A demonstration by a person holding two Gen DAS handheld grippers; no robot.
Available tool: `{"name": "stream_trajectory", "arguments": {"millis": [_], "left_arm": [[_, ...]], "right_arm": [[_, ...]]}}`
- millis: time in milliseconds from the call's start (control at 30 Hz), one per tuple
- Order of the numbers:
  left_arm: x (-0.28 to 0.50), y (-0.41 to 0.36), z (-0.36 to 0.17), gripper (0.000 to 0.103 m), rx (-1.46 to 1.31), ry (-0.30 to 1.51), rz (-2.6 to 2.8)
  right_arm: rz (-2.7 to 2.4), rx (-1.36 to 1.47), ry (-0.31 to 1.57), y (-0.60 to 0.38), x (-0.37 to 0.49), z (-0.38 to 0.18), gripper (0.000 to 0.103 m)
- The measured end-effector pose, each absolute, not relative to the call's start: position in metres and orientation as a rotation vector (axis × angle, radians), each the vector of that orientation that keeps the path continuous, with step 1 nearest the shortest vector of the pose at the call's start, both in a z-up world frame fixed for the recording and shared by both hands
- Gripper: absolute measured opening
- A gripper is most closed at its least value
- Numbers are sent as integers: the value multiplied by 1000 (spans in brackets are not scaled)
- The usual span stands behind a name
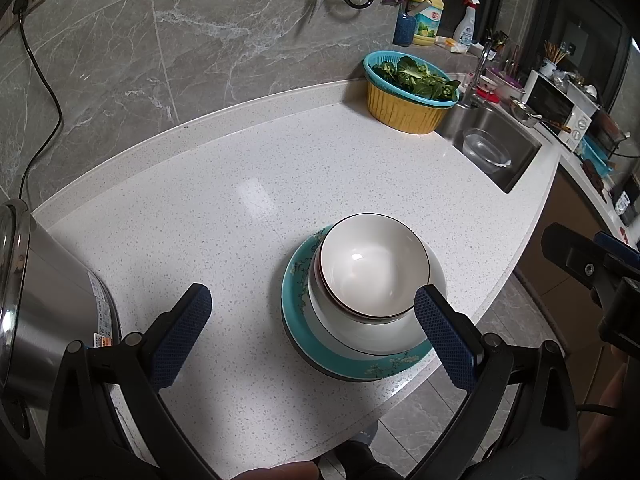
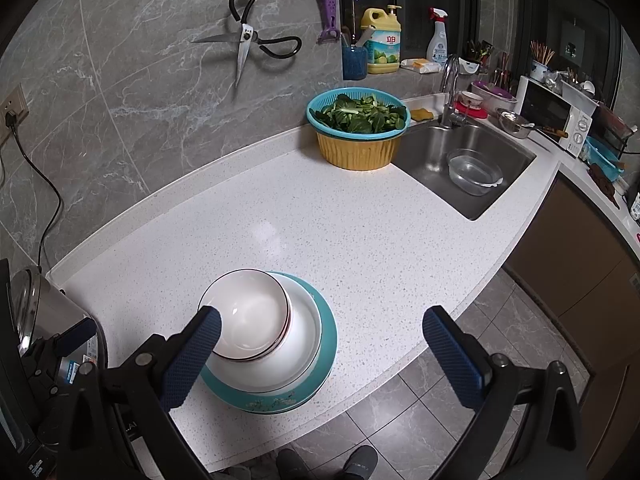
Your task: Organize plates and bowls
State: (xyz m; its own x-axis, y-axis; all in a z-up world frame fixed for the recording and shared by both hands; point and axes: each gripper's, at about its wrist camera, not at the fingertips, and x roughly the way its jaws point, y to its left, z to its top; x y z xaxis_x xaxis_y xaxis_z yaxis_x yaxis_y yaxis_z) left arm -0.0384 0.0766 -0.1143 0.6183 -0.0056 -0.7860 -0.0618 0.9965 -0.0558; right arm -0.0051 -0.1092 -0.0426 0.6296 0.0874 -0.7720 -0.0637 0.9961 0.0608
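Note:
A stack of dishes stands near the front edge of the white counter point(image 1: 240, 184). A white bowl with a dark rim point(image 1: 372, 266) sits on top, nested in a larger white bowl point(image 1: 360, 332), on a teal floral plate point(image 1: 380, 364). My left gripper point(image 1: 312, 304) is open above the counter; its right finger is beside the stack. In the right wrist view the top bowl point(image 2: 248, 314), the larger bowl point(image 2: 304, 344) and the teal plate point(image 2: 280, 400) show the same stack. My right gripper point(image 2: 320, 328) is open and empty, left finger beside the bowl.
A steel rice cooker point(image 1: 44, 312) stands at the left. A yellow and teal basket of greens point(image 2: 358, 132) stands at the back beside the sink point(image 2: 472, 156), which holds a clear bowl point(image 2: 474, 172). Scissors point(image 2: 246, 46) hang on the wall. The counter's front edge drops to the floor.

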Motion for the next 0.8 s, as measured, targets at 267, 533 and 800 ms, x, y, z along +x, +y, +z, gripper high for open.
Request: {"name": "stream_trajectory", "arguments": {"millis": [267, 533, 800], "left_arm": [[-39, 76, -114, 103, -81, 904, 32], [-38, 76, -115, 103, -79, 904, 33], [-38, 76, -115, 103, -80, 903, 33]], "right_arm": [[88, 28, 888, -110, -5, -42, 103], [87, 29, 888, -109, -5, -42, 103], [86, 29, 889, -109, -6, -43, 103]]}}
